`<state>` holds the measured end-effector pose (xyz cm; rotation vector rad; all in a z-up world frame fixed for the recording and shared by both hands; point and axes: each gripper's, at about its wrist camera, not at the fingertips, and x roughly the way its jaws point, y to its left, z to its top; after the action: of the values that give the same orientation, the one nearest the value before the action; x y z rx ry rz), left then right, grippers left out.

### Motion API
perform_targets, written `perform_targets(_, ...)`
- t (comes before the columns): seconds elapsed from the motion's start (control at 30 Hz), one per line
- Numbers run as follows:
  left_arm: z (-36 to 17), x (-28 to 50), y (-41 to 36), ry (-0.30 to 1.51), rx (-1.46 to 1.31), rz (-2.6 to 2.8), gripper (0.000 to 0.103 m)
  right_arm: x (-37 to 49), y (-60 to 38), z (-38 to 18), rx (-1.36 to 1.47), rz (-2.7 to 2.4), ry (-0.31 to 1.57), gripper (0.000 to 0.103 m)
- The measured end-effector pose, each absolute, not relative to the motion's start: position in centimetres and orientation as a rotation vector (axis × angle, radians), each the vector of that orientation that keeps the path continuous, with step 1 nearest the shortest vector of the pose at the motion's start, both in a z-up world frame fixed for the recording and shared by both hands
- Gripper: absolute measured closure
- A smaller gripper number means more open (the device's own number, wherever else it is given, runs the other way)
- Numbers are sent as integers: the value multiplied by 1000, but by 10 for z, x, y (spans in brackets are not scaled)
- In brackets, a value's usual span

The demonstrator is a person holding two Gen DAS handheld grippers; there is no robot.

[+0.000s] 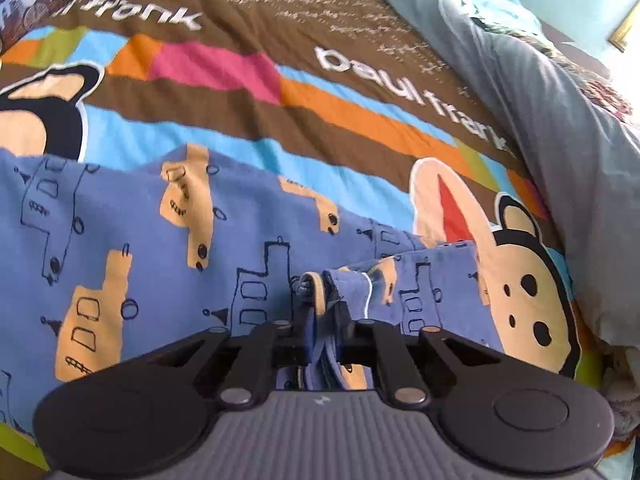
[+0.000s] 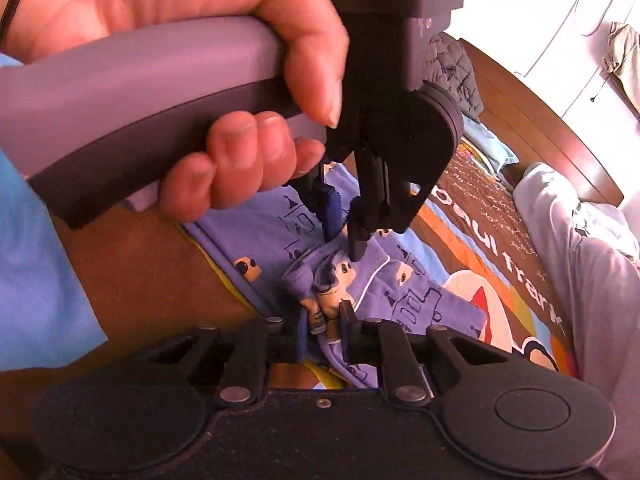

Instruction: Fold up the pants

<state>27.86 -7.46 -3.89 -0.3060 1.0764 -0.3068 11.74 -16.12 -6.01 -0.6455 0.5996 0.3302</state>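
Pants (image 1: 168,216) of soft, light cloth lie on the bed (image 1: 280,128) and will sag and slip easily. Left gripper (image 1: 326,300) and right gripper (image 2: 326,320) are each clamped on a bunched edge; a hem grip seems safest.

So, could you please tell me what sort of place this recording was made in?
Most likely a bedroom: the blue printed pants lie on a bed's Paul Frank bedspread, a grey duvet is bunched alongside, and a wooden bed frame shows beyond.
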Motion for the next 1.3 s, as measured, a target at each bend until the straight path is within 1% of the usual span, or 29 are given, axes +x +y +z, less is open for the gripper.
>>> perform_targets(0.17, -22, 273, -58, 1019, -293, -335, 94, 111, -155, -46, -633, 289, 536, 91)
perform_targets(0.3, -13, 272, -15, 1023, -302, -336, 94, 111, -128, -35, -603, 326, 544, 91)
perform_targets(0.4, -18, 272, 19, 1019, -304, -331, 94, 109, -96, -38, -623, 383, 553, 91)
perform_targets(0.5, -35, 270, 46, 1016, -363, -346, 93, 109, -68, -50, -674, 421, 564, 91)
perform_targets(0.57, -49, 265, 61, 997, -424, -375, 89, 111, -57, -59, -712, 425, 581, 91)
perform_targets(0.6, -57, 262, 67, 990, -458, -381, 83, 110, -53, -64, -749, 421, 583, 89)
perform_targets(0.67, -64, 262, 73, 1009, -508, -382, 83, 106, -49, -71, -803, 406, 562, 88)
perform_targets(0.73, -57, 265, 75, 1008, -499, -391, 77, 100, -43, -78, -878, 383, 529, 85)
perform_targets(0.77, -53, 264, 76, 994, -491, -384, 66, 97, -39, -82, -920, 369, 509, 84)
perform_targets(0.8, -50, 262, 77, 970, -484, -368, 50, 94, -36, -85, -958, 352, 487, 80)
perform_targets(0.83, -47, 259, 78, 948, -484, -355, 44, 91, -34, -88, -982, 334, 466, 72)
perform_targets(0.87, -45, 256, 78, 931, -483, -349, 43, 90, -34, -89, -987, 312, 451, 66)
perform_targets(0.9, -44, 255, 77, 930, -476, -345, 41, 89, -36, -88, -986, 282, 434, 50)
perform_targets(0.93, -43, 254, 76, 940, -467, -347, 39, 90, -38, -86, -979, 249, 415, 30)
perform_targets(0.97, -41, 252, 75, 951, -464, -348, 38, 89, -42, -83, -964, 215, 390, 19)
perform_targets(1.0, -41, 250, 76, 953, -482, -345, 38, 89, -49, -78, -937, 183, 364, 0)
perform_targets(1.1, -37, 240, 85, 947, -559, -338, 37, 84, -83, -51, -793, 73, 323, 1)
perform_targets(1.17, -32, 228, 95, 939, -613, -306, 31, 88, -112, -34, -703, 10, 357, 1)
perform_targets(1.23, -29, 208, 108, 914, -648, -279, 21, 104, -135, -23, -633, -83, 430, 1)
perform_targets(1.3, -27, 187, 124, 898, -653, -237, 20, 113, -142, -18, -601, -138, 476, 1)
